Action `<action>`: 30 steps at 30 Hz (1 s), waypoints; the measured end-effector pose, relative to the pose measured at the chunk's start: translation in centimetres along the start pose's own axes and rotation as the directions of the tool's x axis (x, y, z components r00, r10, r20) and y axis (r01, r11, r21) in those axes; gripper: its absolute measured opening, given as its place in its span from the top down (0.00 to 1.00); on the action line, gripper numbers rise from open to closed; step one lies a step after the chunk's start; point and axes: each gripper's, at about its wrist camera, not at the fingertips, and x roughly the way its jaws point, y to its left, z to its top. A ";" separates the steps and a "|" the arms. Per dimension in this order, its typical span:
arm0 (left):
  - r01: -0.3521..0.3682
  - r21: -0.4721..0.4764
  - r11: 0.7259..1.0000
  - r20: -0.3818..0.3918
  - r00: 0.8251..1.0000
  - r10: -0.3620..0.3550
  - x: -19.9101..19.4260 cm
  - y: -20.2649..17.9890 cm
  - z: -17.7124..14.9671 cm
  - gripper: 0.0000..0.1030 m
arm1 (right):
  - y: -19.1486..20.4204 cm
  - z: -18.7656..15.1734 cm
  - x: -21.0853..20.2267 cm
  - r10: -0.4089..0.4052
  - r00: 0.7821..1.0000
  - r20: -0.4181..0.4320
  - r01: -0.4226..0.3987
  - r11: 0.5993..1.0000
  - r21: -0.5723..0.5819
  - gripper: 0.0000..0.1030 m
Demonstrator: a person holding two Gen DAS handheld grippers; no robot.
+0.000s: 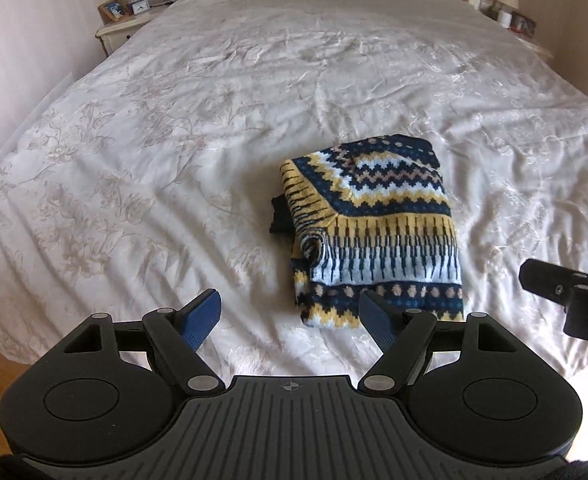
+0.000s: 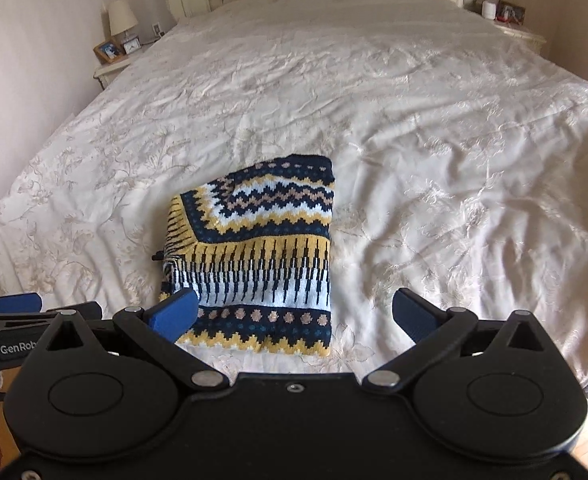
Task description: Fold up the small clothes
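- We are holding the left gripper [image 1: 289, 320] and right gripper [image 2: 294, 316] above the bed [image 1: 213, 128], fingers spread wide, gripping nothing.
- A folded patterned sweater [image 1: 374, 232] is lying near us.

Only legible text: "GenRob", cut off by the frame edge, white on the black body of the left tool [image 2: 7, 303], at 9 o'clock in the right wrist view.

The folded sweater [image 1: 370, 224] lies on the bed [image 1: 197, 128], apparently nearer its foot.
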 end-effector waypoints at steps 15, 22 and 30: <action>0.019 -0.022 1.000 0.028 0.999 -0.018 -1.4 0.5 -0.1 0.27 | 2.3 0.0 -2.0 -0.019 0.998 0.055 0.022 0.999 -0.049 0.00; 0.033 -0.006 0.999 0.007 0.999 -0.033 -1.1 0.1 0.1 0.27 | 2.1 0.4 -1.7 -0.004 0.999 0.034 0.006 0.999 -0.047 0.00; 0.030 0.009 0.999 -0.004 1.000 -0.030 -0.6 -0.4 0.4 0.27 | 1.4 0.7 -1.2 -0.021 0.999 0.034 0.023 0.998 -0.052 0.00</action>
